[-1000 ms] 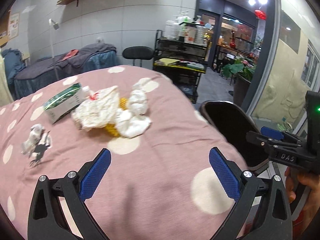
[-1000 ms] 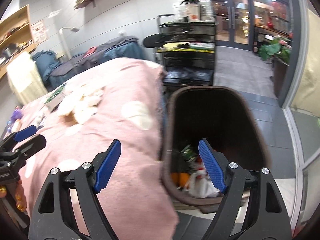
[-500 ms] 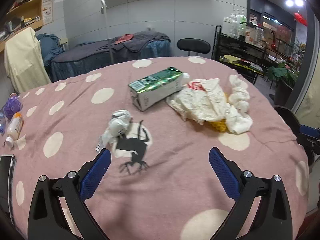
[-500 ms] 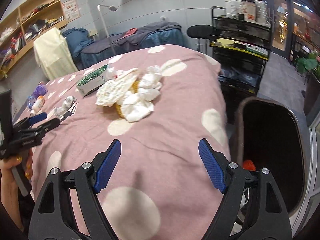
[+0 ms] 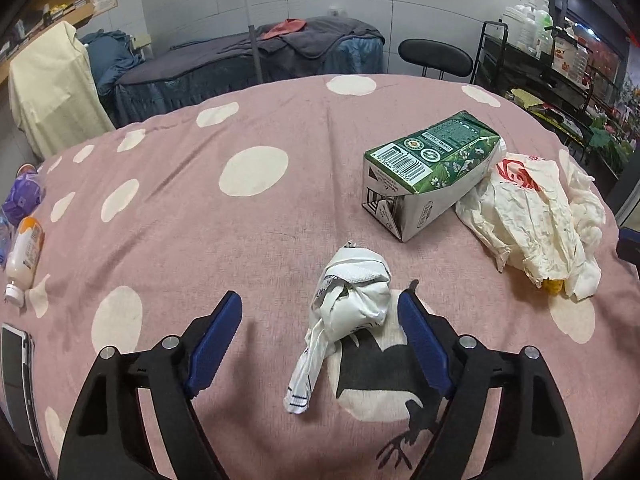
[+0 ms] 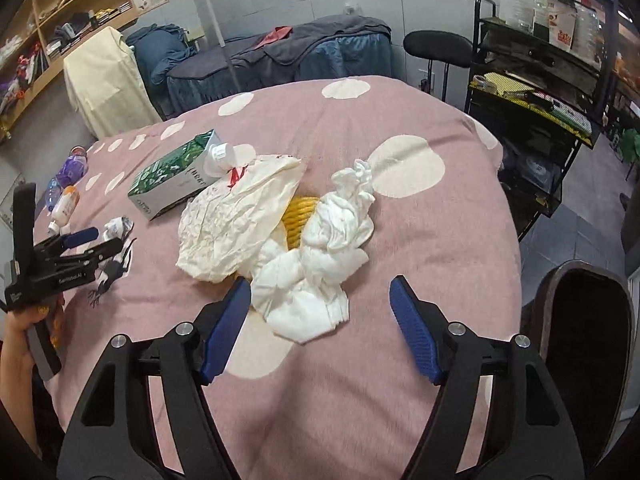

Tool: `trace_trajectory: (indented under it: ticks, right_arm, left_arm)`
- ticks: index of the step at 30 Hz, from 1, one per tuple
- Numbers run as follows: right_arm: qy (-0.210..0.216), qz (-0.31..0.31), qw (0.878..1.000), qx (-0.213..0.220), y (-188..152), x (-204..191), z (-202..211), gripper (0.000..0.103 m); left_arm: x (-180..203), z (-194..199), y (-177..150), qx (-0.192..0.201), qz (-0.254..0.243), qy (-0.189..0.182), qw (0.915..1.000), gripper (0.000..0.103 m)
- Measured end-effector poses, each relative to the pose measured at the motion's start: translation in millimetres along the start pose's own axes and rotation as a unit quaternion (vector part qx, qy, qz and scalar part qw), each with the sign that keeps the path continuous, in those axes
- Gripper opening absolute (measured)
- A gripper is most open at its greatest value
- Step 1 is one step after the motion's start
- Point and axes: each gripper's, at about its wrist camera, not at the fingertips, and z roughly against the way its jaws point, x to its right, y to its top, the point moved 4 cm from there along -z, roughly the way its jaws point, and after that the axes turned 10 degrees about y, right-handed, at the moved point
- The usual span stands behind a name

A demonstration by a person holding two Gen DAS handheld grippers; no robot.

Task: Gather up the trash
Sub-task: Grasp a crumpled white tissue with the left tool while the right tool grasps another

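My left gripper (image 5: 320,332) is open, its jaws on either side of a small knotted white bag (image 5: 348,300) lying on the pink dotted tablecloth (image 5: 224,248). A green and white carton (image 5: 432,172) lies on its side beyond, next to a crumpled cream plastic bag (image 5: 528,216). My right gripper (image 6: 320,320) is open just in front of a wad of white tissues (image 6: 320,264), with a yellow thing (image 6: 300,216) under the cream bag (image 6: 236,220). The carton (image 6: 176,176) lies at the left. The left gripper (image 6: 76,248) shows at the far left.
A dark bin (image 6: 584,344) stands off the table's right edge. Small bottles (image 5: 24,248) and a phone (image 5: 16,376) lie at the table's left edge. A black shelf cart (image 6: 536,80), a stool (image 6: 436,46) and a covered bed (image 6: 280,52) stand behind.
Both grippers swung left from the bin toward the table. The left one closed in on the knotted white bag; the right one came up to the tissue pile.
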Motion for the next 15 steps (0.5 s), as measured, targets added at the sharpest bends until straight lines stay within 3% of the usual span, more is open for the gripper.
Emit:
trace_trajectory:
  ticks: [6,8,15]
  right_arm:
    - [0.004,-0.039,0.999,-0.025,18,16,-34,0.050]
    - [0.009,-0.050,0.998,-0.032,19,21,-39,0.029]
    - [0.024,-0.046,0.999,0.009,9,19,-5,0.023]
  left_arm:
    - [8,-1,-2,-0.007,0.007,-0.019,0.9998,0.047]
    - [10,1,-4,-0.005,0.013,-0.026,0.9996,0.034]
    - [15,26,-12,0.033,0.011,-0.014,0.9993,0.029]
